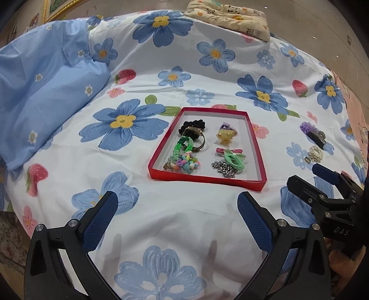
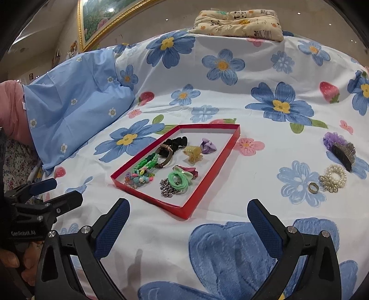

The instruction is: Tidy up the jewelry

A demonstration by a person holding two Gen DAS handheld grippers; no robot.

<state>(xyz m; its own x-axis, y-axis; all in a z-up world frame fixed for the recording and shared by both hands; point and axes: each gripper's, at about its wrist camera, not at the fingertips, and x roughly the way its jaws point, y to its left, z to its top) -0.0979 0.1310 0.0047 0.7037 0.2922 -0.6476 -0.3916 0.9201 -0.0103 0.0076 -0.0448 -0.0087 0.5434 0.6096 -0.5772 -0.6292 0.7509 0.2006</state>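
Observation:
A red tray (image 1: 207,178) (image 2: 147,196) lies on the flowered bedsheet. It holds a black scrunchie (image 1: 192,124), a watch (image 1: 196,136), bead bracelets (image 1: 182,162), green hair ties (image 2: 181,178), a silver chain (image 1: 224,169) and claw clips (image 2: 193,152). Right of the tray, on the sheet, lie a purple flower clip (image 2: 332,139), a dark claw clip (image 2: 343,153), a pearl bracelet (image 2: 335,175) and a ring (image 2: 313,187). My left gripper (image 1: 177,214) (image 2: 62,190) hovers open in front of the tray. My right gripper (image 2: 189,221) (image 1: 306,177) is open too, near the tray's front right corner. Both are empty.
A light blue pillow (image 1: 46,92) lies at the left of the bed, with a panda-print cushion (image 1: 230,18) at the far end. A gold-framed picture (image 2: 103,18) leans behind. A hand (image 2: 13,258) grips the left tool's handle.

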